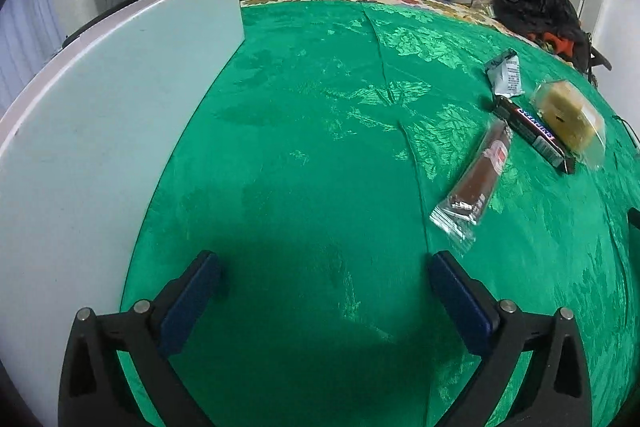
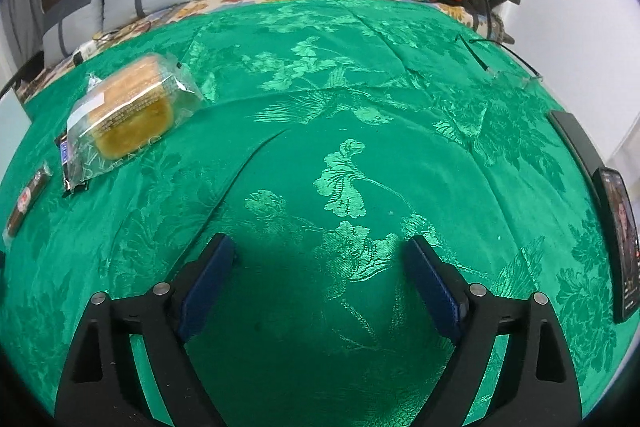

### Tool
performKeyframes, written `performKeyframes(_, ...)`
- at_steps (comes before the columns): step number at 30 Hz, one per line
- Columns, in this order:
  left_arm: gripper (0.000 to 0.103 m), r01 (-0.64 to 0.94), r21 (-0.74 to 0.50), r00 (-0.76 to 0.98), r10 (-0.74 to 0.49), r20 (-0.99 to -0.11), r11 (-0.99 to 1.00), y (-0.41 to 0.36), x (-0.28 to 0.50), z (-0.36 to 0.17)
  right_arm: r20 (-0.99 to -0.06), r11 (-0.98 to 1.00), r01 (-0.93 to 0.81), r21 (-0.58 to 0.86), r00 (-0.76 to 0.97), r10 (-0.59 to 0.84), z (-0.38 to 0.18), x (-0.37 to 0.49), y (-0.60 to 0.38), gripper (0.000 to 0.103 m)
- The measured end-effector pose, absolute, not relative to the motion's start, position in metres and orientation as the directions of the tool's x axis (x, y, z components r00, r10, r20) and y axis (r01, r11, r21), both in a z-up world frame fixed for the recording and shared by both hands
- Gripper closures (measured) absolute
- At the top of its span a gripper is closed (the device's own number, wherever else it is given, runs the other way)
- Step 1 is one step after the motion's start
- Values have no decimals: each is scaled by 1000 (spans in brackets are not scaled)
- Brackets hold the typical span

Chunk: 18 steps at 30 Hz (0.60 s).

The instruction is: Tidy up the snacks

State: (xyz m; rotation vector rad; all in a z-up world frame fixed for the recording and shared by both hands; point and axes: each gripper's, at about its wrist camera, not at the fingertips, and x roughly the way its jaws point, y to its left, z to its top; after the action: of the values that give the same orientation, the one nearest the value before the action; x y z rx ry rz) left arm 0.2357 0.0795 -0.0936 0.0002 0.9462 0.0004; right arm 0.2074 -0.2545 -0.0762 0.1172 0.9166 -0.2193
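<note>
Four wrapped snacks lie in a loose cluster on the green floral-patterned cloth: a long brown chocolate wafer bar in a clear-ended wrapper, a dark Snickers bar, a yellow sponge cake sealed in clear plastic and a small grey-and-white foil packet. The Snickers bar lies just beside the cake, and from the right wrist camera the cake seems to overlap its end, though touching cannot be confirmed; the wafer bar sits nearest the left gripper, off to its right. Both tools are spread wide with nothing between the blue pads: the left gripper hovers over bare cloth, and the right gripper likewise over an empty stretch, with the snacks off to its left. A pale flat white board rests along the left side of the cloth, probably the place meant to receive the sorted items, though that is only a guess. A black smartphone lies at the cloth's right edge, well apart from the snacks. Sorting looks not yet begun; the wafer bar seems the easiest first pick for the left gripper.
</note>
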Motion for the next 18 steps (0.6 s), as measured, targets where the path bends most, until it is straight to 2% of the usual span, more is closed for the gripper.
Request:
performKeyframes(6,0,36,1,585,-20,-811,999,81,260,-93,-797,971,240,8,588,-139,-77,207,-255,12)
performKeyframes(18,0,33,2,586,-18,-810,999,80,261,-93,-797,971,241,7,588,-140,-77,207,-255,12)
